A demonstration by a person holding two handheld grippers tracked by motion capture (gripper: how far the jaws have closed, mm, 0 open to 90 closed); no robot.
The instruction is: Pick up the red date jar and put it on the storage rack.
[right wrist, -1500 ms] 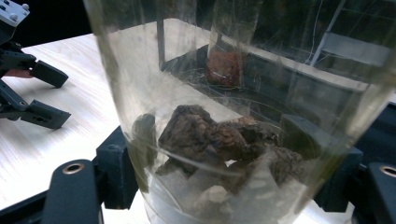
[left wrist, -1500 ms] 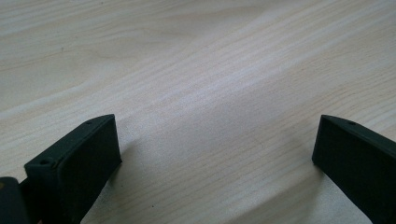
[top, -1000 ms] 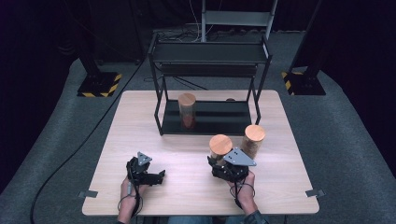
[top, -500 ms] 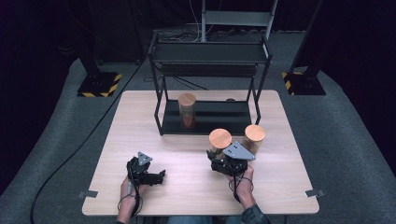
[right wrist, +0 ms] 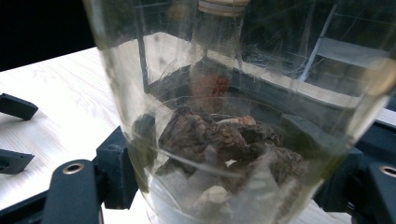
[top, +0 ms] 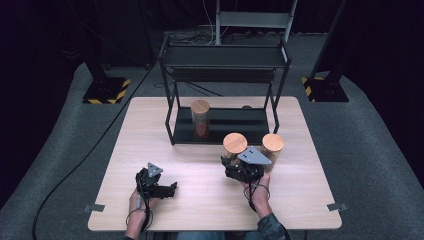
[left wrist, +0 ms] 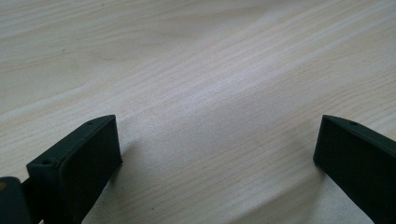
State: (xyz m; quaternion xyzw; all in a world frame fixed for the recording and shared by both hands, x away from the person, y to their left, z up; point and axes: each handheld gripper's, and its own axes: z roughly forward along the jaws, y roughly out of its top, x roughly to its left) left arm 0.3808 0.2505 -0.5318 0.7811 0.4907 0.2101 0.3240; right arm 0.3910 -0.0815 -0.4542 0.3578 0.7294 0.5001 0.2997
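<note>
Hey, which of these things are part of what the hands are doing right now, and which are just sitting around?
In use:
right gripper
held jar
rack

Just sitting around:
left gripper, open
jar on the rack
jar on the table
table

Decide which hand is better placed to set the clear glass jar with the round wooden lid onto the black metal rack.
Right. The right gripper already clamps that jar, close to the rack; the left gripper rests open.

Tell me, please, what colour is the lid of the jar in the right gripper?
Light wood, a pale tan-orange disc on the jar; the high view shows it best.
</note>
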